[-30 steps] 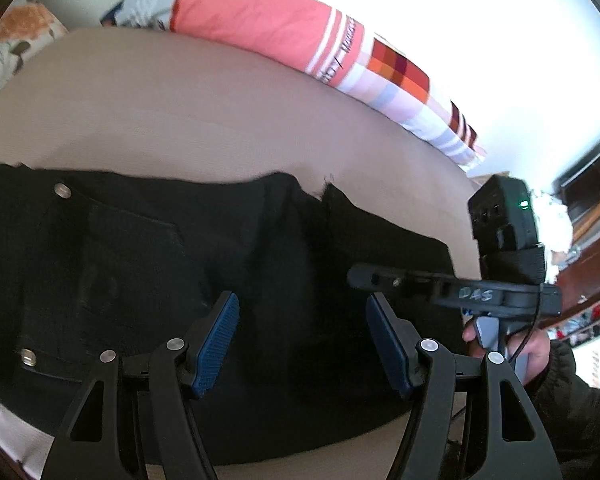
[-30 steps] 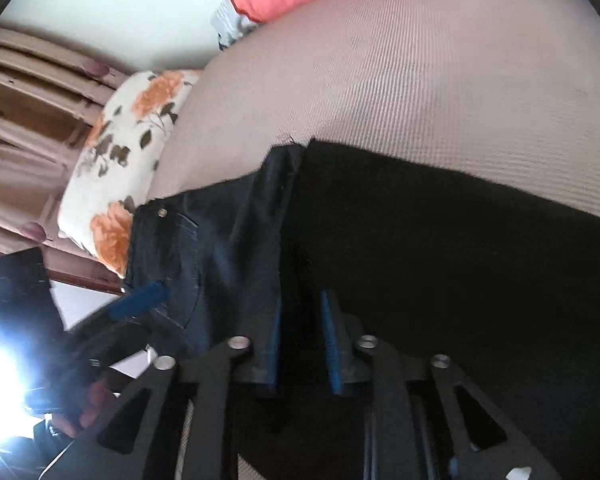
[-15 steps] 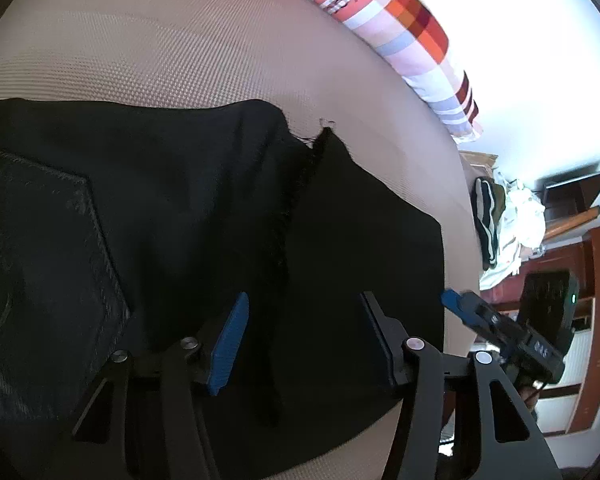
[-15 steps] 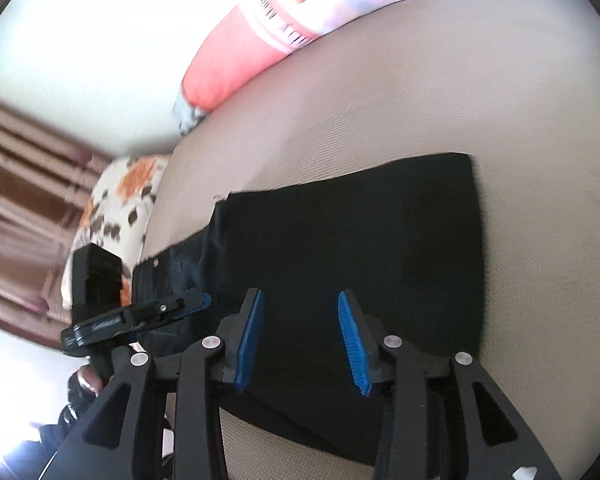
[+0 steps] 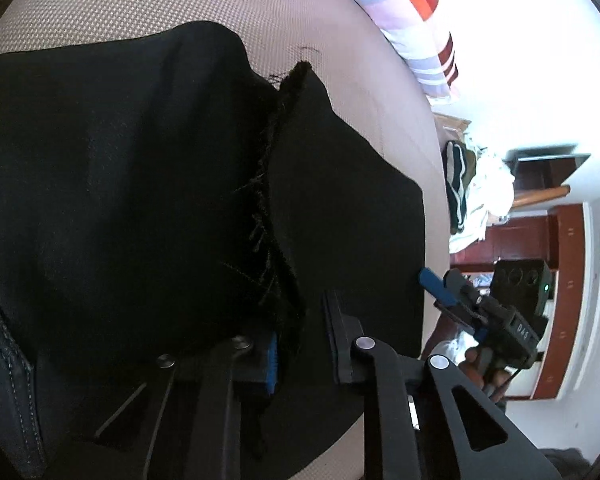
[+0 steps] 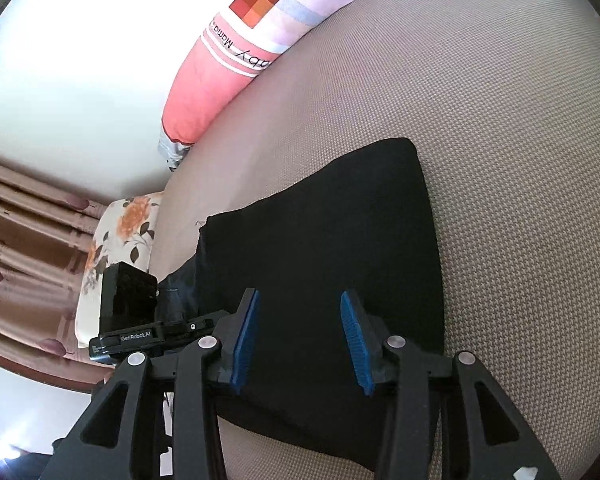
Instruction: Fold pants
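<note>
Since a second ago: right tongs (image 6: 300,344), then pinched on black cloth, now spread wide and empty above the folded end; left tongs (image 5: 300,344), then wide open, now narrowed around the frayed hem.

Item 1. Pants (image 5: 140,180), black denim, partly folded, lying on the bed (image 6: 500,120) along its near edge. Frayed hem (image 5: 272,184) of the folded-over leg lies across the middle of the garment; folded end sits toward the bed's right side.

Item 2. Left tongs. Jaws close together with the ragged hem running between them; only a sliver of one blue pad shows, so whether the cloth is actually gripped cannot be told.

Item 3. Right tongs. Jaws well apart, nothing held, hovering over the folded end near the bed's front edge.

Item 4. Bolster (image 6: 236,60), pink and checked, along the far edge of the bed. Floral pillow (image 6: 120,240) at the head end.

Handling note. Step in hand appears to be taking the hem for the next fold. Best done by biting all layers at the hem rather than loose threads, then having the right tongs take the matching edge, so both lift level and the fold lands square.
</note>
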Action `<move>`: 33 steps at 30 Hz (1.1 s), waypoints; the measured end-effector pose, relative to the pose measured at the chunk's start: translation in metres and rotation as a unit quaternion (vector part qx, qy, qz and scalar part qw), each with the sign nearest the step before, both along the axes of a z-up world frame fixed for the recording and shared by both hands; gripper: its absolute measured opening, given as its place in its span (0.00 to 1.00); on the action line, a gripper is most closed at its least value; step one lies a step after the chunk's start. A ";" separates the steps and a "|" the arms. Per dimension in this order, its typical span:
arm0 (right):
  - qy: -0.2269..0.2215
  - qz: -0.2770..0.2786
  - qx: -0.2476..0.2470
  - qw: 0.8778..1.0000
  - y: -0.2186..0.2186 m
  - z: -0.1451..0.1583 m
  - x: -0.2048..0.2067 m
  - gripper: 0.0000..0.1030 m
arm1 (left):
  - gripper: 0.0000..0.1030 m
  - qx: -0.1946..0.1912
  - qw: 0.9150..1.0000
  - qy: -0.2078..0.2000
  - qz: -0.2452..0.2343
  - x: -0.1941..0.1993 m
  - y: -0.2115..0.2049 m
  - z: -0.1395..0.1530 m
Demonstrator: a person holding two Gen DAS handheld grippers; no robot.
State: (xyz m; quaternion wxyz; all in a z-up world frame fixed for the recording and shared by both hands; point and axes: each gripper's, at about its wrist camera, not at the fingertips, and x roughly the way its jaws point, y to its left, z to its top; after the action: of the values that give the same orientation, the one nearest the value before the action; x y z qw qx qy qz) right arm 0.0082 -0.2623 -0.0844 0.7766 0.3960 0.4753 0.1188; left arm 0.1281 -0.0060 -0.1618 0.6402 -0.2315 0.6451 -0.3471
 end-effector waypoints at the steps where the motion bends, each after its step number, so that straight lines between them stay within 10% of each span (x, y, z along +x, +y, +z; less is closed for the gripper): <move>1: 0.002 0.001 -0.001 1.000 0.002 -0.001 0.001 0.39 | 0.18 -0.003 1.000 0.003 0.006 0.001 0.000 -0.001; 4: 0.008 0.002 0.001 1.000 0.003 -0.004 0.002 0.39 | 0.03 0.026 0.999 -0.024 0.019 -0.004 -0.005 0.006; 16: 0.007 0.002 -0.037 0.999 0.007 0.003 0.001 0.39 | 0.03 0.076 0.992 -0.094 0.045 -0.039 0.017 0.047; 26: 0.020 0.051 -0.179 0.982 0.037 -0.003 0.013 0.37 | 0.06 0.131 0.986 -0.105 0.024 -0.047 0.006 0.024; 33: -0.002 0.055 -0.249 0.967 0.042 0.017 0.033 0.38 | 0.19 0.226 0.950 -0.210 0.047 -0.047 0.014 0.050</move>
State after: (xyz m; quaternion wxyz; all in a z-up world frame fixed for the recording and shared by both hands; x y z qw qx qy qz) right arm 0.0413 -0.2199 -0.0670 0.8438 0.1630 0.5097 0.0398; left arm 0.0809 0.0078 -0.1116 0.8123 -0.0325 0.5460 -0.2025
